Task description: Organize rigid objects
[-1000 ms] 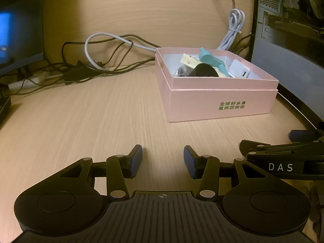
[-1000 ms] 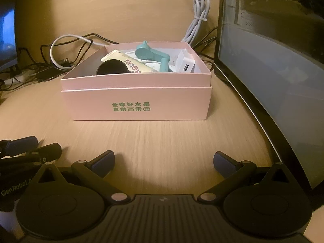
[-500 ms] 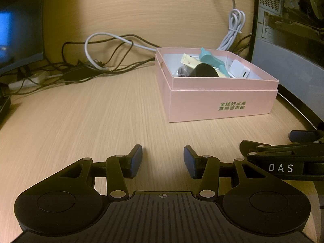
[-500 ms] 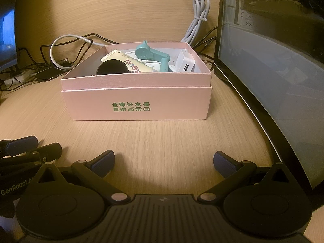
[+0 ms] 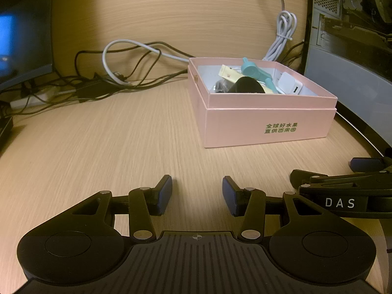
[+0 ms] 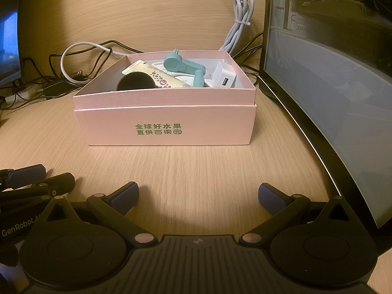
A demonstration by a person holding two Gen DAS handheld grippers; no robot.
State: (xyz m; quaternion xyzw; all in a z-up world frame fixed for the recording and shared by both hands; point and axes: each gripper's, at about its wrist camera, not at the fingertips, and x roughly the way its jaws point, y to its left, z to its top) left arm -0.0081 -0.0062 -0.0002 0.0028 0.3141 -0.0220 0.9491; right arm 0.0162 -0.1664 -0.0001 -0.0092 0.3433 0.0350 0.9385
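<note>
A: Moved since 1 s ago? Basically nothing. Box, its contents, both tongs sit where they were in both views.

B: Tong state?

A: Left gripper (image 5: 197, 194) has its pads apart w/ a moderate gap, nothing between. Right gripper (image 6: 198, 198) is spread wide, also empty. Both rest low over the desk (image 5: 110, 142), near edge, side by side; the right one's finger shows at the right of the left view.

B: And the task stuff?

A: All in the pink box (image 6: 169, 127), which stands on the desk ahead of the right gripper, just beside the curved monitor (image 6: 330, 98). Inside: black round thing (image 6: 134, 83) at the front, cream tube w/ dots (image 6: 156, 77) lying slanted behind it, teal crank-shaped part (image 6: 182, 66) leaning on top, white charger (image 6: 224, 76) at the right corner. No loose items visible on the bare desk.

B: So done?

A: Can't say. Items piled in the box fits a finished tidy-up, or a box about to be emptied & sorted. Empty tongs pulled back fit either.

B: Why piled like that?

A: Prob. the box is small, so the pieces overlap. Cables (image 5: 127, 73) behind are just desk clutter.
</note>
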